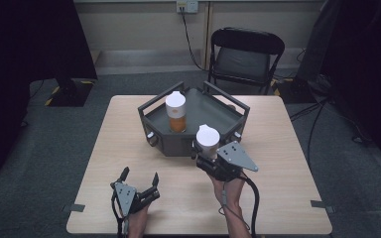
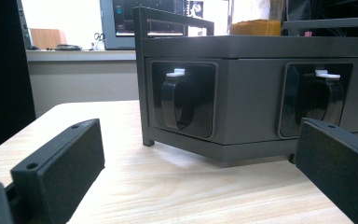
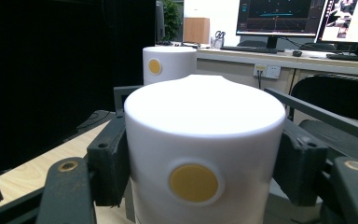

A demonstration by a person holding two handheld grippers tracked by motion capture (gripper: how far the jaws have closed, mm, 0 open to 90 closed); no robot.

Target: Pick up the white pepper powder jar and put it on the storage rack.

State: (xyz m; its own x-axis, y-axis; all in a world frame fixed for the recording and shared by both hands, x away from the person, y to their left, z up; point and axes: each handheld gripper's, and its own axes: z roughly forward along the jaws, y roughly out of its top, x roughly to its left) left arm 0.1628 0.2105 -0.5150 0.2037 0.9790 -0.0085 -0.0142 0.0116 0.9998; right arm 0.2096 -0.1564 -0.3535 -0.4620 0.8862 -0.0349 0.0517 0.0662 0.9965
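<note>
High view: two white-capped bottles in play, dark tray (image 1: 155, 115) sitting mid-table (image 1: 287, 198). One bottle (image 1: 176, 112) with orange contents already standing upright inside tray, toward its back left part; counts as done. Second bottle (image 1: 207, 141) clamped in right gripper (image 1: 204, 154), held at tray's front edge, just outside or over front wall; cannot tell which, cannot tell if bottom is lifted clear of table either. Right gripper view: both black pads pressed on white cap sides of second bottle (image 3: 204, 154), yellow dot facing camera, first bottle (image 3: 168, 63) visible behind it, well apart. Left gripper (image 1: 139, 181) parked on table near front left, jaws spread wide, nothing between them. Left gripper view: open pads (image 2: 58, 161) either side, tray front wall (image 2: 251, 98) ahead with two recessed black latches, no contact with tray. Judged progress: roughly halfway, one of two bottles loaded, second gripped and at tray but not yet set down inside. Left to do: carry second bottle over front wall, lower into free space right of first bottle, release, pull back. Left gripper likely idle or waiting to steady tray.
</note>
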